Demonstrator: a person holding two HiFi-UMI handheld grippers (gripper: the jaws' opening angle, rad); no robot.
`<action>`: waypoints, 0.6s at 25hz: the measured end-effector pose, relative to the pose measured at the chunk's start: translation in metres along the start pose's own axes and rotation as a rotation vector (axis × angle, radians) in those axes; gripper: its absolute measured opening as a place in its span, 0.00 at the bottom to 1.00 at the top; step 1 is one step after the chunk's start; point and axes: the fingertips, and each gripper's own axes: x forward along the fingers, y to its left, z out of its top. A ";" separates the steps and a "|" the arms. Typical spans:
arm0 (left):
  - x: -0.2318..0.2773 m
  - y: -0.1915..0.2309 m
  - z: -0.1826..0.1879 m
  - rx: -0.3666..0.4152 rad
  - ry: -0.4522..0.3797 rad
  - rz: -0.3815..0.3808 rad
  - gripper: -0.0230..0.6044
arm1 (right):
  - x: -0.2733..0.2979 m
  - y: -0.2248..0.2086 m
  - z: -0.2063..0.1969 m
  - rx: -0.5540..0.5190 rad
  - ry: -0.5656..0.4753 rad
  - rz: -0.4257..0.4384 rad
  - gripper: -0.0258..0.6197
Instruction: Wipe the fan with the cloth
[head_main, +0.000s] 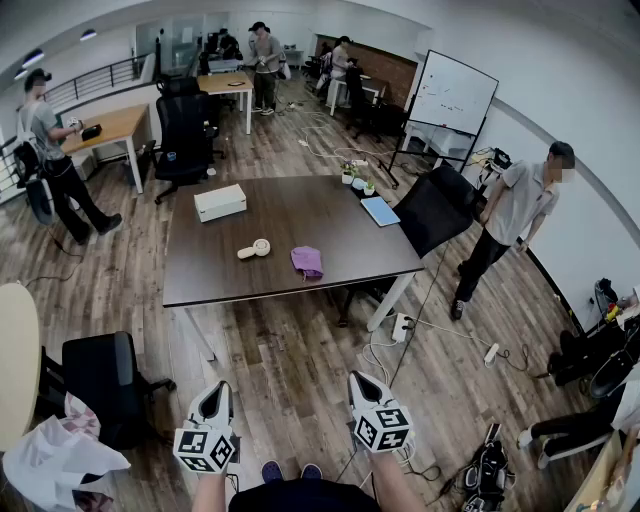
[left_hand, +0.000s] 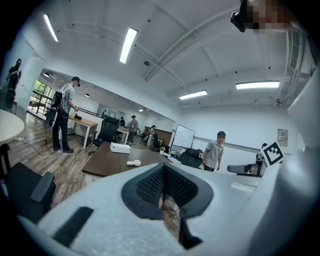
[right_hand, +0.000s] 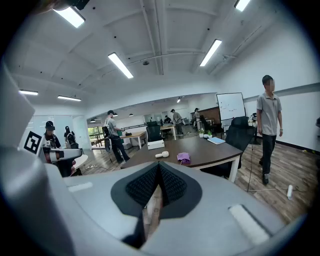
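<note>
Head view: left hand-held gripper (head_main: 219, 387), right hand-held gripper (head_main: 358, 377) both closed, empty; cloth (head_main: 307, 262) and fan (head_main: 256, 248) well ahead.

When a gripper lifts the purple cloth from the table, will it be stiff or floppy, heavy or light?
The cloth lies crumpled in folds, so it is probably floppy and would droop from a pinch. It looks small and thin, so likely light. On the smooth table it may bunch or slide if pushed.
</note>
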 end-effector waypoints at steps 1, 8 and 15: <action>0.002 0.001 0.002 0.005 0.000 0.001 0.03 | 0.002 0.000 0.001 -0.002 0.000 -0.001 0.05; 0.004 0.015 0.006 0.026 -0.001 -0.001 0.03 | 0.008 0.004 0.003 0.005 -0.031 -0.022 0.06; 0.003 0.029 0.004 0.046 0.011 -0.006 0.03 | 0.011 0.015 0.000 -0.027 -0.030 -0.045 0.06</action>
